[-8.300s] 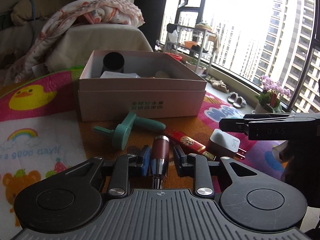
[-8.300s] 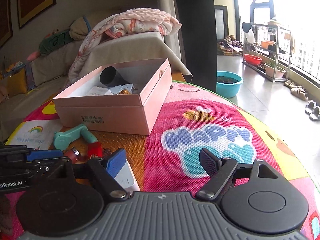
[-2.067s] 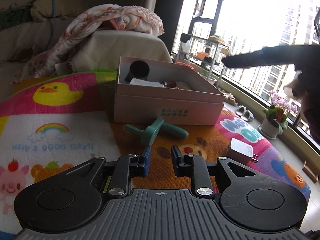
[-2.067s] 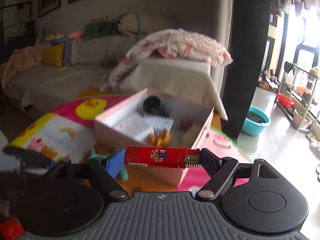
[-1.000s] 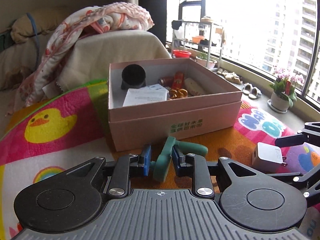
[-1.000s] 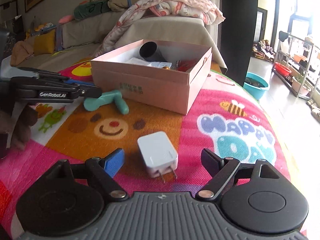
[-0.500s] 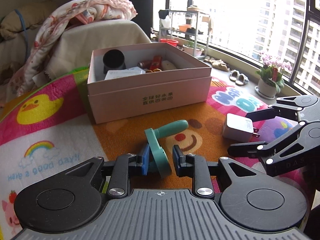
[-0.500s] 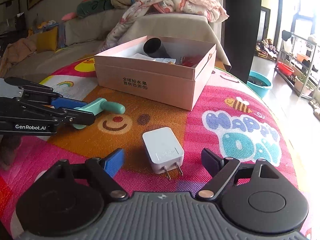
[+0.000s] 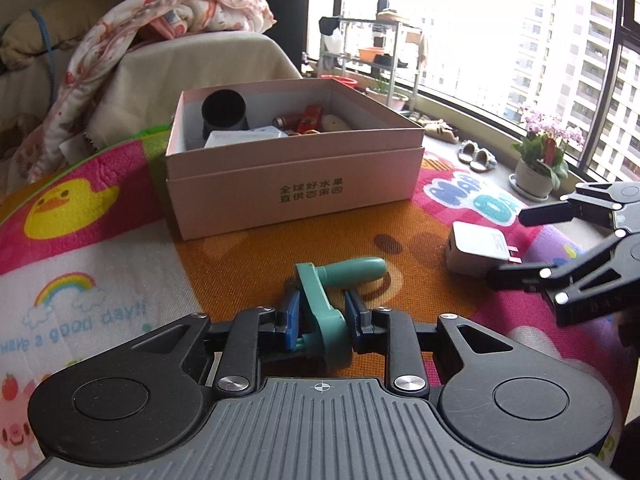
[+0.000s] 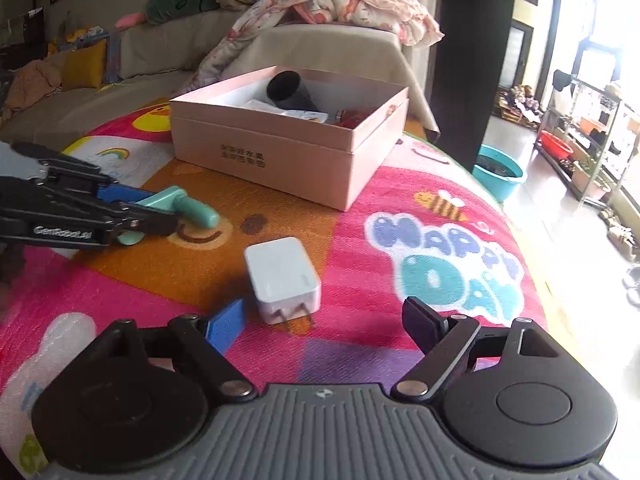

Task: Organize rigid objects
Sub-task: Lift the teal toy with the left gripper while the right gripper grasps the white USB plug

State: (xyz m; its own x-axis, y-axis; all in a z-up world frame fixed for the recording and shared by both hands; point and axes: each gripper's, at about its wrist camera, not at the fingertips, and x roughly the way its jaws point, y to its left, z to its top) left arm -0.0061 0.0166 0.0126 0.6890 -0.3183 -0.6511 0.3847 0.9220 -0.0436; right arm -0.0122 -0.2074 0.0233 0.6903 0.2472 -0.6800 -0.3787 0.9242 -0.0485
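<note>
Bright living room, window wall on one side, low surface covered by a cartoon play mat point(image 9: 100, 248) in pink, orange and white.

Teal crank handle point(image 9: 324, 304): clamped between the blue pads of the left gripper point(image 9: 322, 322), jaws nearly closed on its flat arm. Its rounded grip end points away toward the box, over the orange patch of the mat. From the right wrist view the same handle point(image 10: 188, 204) sits at the left gripper's tips point(image 10: 132, 216); whether it touches the mat, cannot tell.

White charger point(image 10: 282, 276): lies flat on the mat, prongs toward the right wrist camera, between the spread fingers of the right gripper point(image 10: 324, 324). Jaws wide, pads clear of it, blue pad just beside its near corner.

Pink cardboard box point(image 9: 296, 196): open, just beyond the handle. Holds a black cylinder point(image 9: 224, 112), a white card, red items and other small pieces.

Beyond: draped sofa with a floral blanket point(image 9: 168, 28); potted flowers point(image 9: 540, 160) by the window; teal basin point(image 10: 498, 170) on the floor.
</note>
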